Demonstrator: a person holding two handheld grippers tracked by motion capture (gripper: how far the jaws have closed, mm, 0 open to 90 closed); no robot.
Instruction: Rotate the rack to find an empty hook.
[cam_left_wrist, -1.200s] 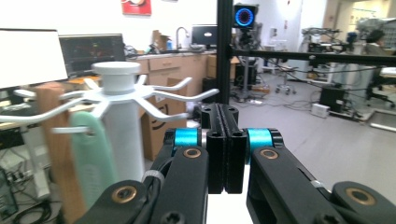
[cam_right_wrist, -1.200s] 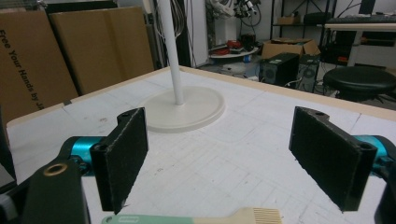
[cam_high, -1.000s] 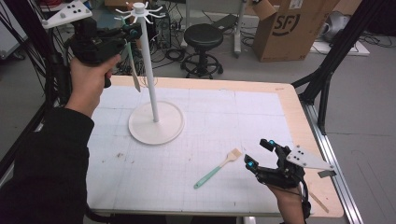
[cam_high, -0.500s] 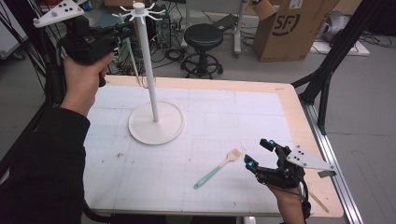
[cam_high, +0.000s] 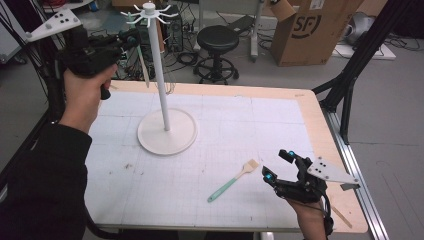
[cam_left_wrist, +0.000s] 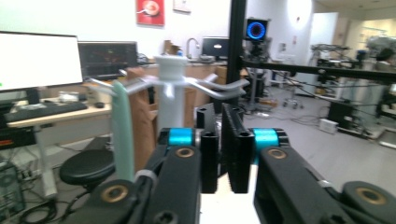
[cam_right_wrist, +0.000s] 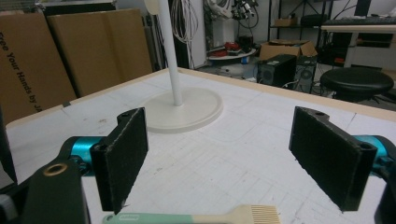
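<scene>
Left gripper (cam_high: 131, 38) is up by the rack (cam_high: 149, 11) top, jaws nearly closed, green utensil (cam_left_wrist: 122, 126) just beside. Right gripper (cam_high: 278, 165) rests wide open, brush (cam_high: 233, 180) lying just ahead on the table (cam_high: 240, 120).

- On my white gridded table (cam_high: 240, 125), the white rack with a round base, tall pole and hooked crown (cam_high: 165, 127) stands left of centre, toward the far edge.
- The mint-handled pastry brush (cam_high: 231, 181) lies on the table right of the rack and nearer me.
- My right gripper (cam_high: 277, 166) sits just right of the brush, at the near right corner.
- My left gripper (cam_high: 131, 37) is raised beside the rack's crown, on its left.
- A thin pale utensil (cam_high: 144, 67) hangs from a hook on that side, just below the left gripper.
- Behind the table stand a black round stool (cam_high: 217, 42) and, right of it, a brown cardboard box (cam_high: 310, 30).
</scene>
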